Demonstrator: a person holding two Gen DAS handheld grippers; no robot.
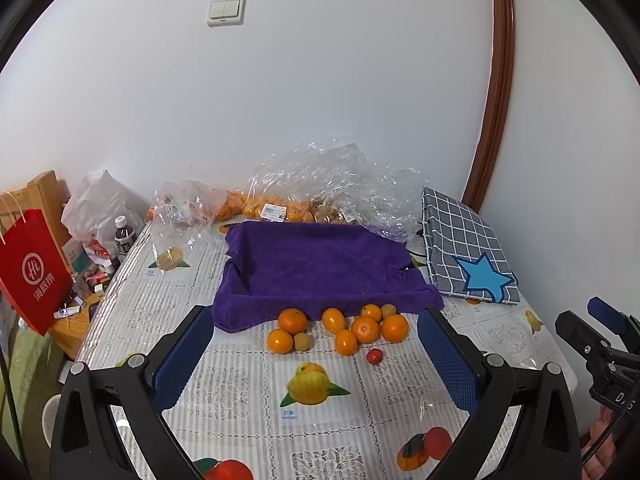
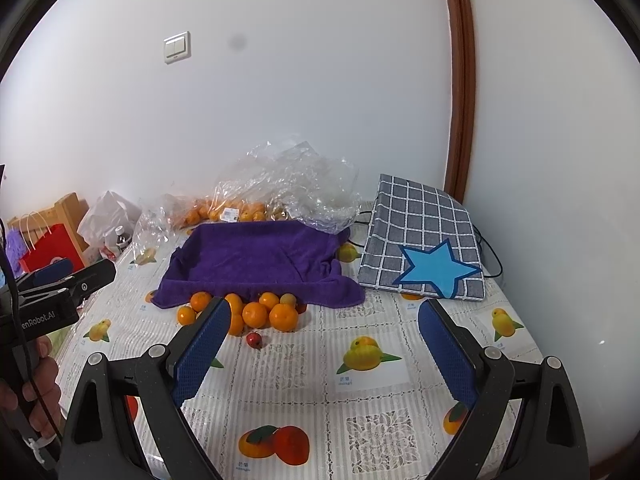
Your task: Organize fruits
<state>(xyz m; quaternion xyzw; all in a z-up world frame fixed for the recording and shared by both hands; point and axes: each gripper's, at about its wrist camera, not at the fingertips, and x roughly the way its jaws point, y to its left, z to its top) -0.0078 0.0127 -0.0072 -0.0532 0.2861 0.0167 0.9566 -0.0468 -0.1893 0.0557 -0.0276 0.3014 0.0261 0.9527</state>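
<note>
Several oranges [image 1: 364,329] [image 2: 255,314] lie in a loose cluster on the table, just in front of a tray lined with a purple towel [image 1: 320,264] [image 2: 256,258]. Two small yellowish fruits [image 1: 301,341] sit among them, and one small red fruit [image 1: 375,356] [image 2: 254,339] lies nearest to me. My left gripper [image 1: 316,328] hangs open over the cluster, nothing between its blue pads. My right gripper [image 2: 324,316] is open too, to the right of the fruit, empty. The lined tray holds nothing I can see.
Clear plastic bags [image 1: 320,184] [image 2: 280,188] with more oranges lie behind the tray against the wall. A grey checked bag with a blue star [image 1: 468,252] [image 2: 424,248] sits at the right. A red paper bag [image 1: 28,272] and a bottle [image 1: 124,236] crowd the left edge.
</note>
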